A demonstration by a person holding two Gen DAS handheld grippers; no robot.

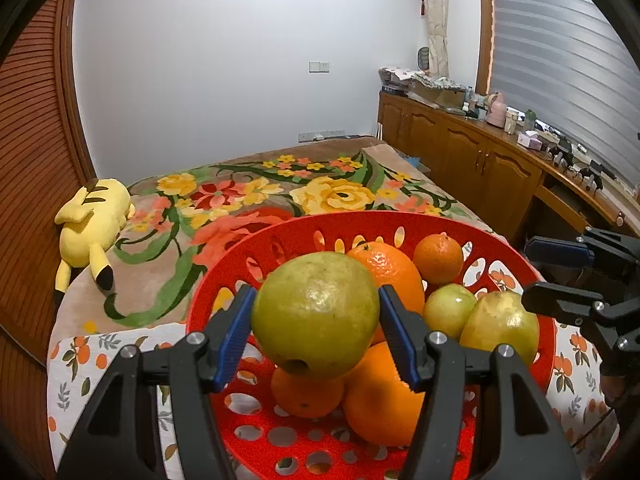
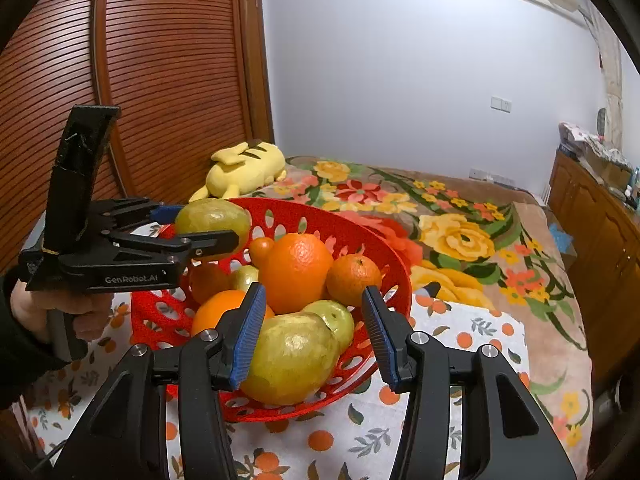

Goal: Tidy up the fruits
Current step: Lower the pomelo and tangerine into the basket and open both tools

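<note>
Green pear (image 1: 316,314), clamped between the left gripper (image 1: 316,336) pads, hangs above the red basket (image 1: 400,222) at its 9 o'clock rim, so release calls for lowering into a gap, while the right gripper (image 2: 310,340) stands open, empty.

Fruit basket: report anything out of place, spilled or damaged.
Nothing spilled or damaged. The red basket sits upright on the cloth, its fruit inside. Only the green pear is outside, clamped in the left gripper above the pile.
</note>
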